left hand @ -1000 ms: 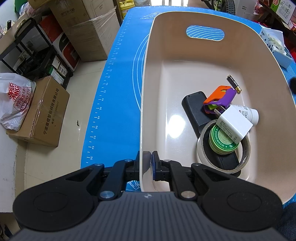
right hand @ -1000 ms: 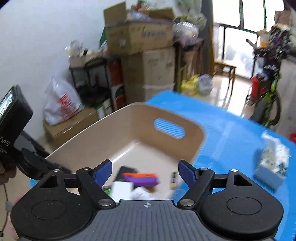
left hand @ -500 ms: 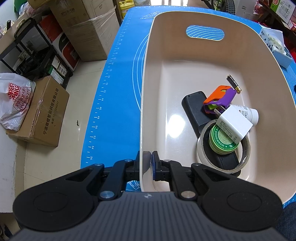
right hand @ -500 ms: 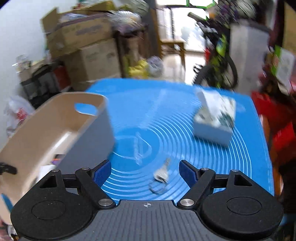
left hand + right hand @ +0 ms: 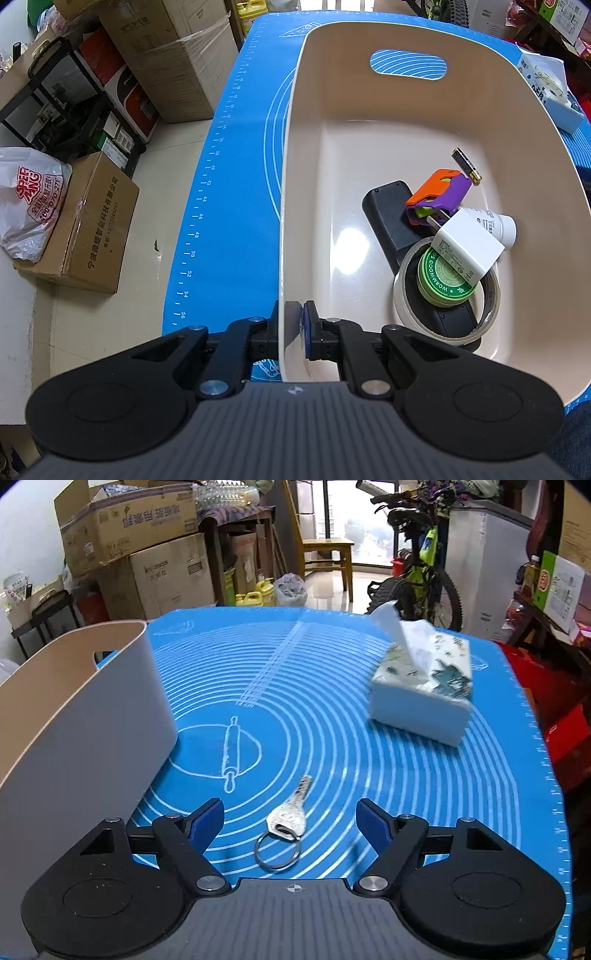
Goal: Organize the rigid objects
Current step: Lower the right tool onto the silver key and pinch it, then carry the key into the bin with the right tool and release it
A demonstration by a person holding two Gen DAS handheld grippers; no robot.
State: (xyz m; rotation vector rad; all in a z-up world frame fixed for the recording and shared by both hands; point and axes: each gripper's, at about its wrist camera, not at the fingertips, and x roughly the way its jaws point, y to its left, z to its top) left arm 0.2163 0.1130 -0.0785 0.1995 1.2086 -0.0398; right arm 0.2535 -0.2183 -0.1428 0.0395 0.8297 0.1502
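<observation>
One key (image 5: 288, 814) shows only right-side.

**Readable markings in both views**

"WORMWOOD" was read in white letters around the rim of the green tin (image 5: 445, 275). Ruler numbers 38 to 56 were seen printed along the edge of the blue mat (image 5: 221, 206). "SUPER KING" and "400-070-277" were made out in red on the white plastic bag (image 5: 31, 201). Chinese characters were printed on the cardboard box (image 5: 90, 225) on the floor. Fine print on the white charger (image 5: 467, 245) and the white bottle (image 5: 491, 223) could not be read. Large Chinese characters were seen on the upper stacked carton (image 5: 125, 520).
</observation>
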